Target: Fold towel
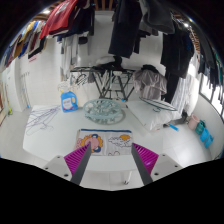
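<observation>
In the gripper view, the gripper point(110, 160) is held with its fingers spread wide and nothing between them, likely so the towel point(103, 139) can be reached. The towel is laid flat on the white table point(40, 145), just ahead of the fingers. A blue bottle point(68, 100) is stood farther back beside it.

No legible text — anywhere.

The fingers point(108, 160), spread apart, hover over a white counter point(40, 140) before what may be a folded patterned towel point(105, 139), with a blue bottle point(69, 100) beyond.
</observation>
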Demonstrator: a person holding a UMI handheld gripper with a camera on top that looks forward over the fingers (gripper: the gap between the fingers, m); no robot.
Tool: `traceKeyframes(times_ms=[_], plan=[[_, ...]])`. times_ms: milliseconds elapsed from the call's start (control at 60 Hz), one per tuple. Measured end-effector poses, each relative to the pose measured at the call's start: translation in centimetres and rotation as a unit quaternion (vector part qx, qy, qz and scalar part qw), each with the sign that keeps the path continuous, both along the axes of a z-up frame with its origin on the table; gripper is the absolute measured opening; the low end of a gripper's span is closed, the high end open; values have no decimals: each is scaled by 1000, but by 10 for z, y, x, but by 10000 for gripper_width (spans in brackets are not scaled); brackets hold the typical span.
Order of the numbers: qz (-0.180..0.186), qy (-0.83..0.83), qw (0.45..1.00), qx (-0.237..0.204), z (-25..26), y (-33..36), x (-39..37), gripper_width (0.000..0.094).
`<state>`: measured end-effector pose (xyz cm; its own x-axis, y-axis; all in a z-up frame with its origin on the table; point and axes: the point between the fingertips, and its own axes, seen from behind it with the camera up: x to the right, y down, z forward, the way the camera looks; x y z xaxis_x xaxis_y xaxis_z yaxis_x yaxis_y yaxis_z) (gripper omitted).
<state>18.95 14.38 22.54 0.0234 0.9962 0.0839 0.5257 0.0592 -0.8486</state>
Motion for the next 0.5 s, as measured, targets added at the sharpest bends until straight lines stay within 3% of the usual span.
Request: traceKeyframes(times_ms=[283,500], plan=[[83,-29,996,-21,-64,-137,-22,852],[80,-38,996,-14,-131,-183,-72,856]])
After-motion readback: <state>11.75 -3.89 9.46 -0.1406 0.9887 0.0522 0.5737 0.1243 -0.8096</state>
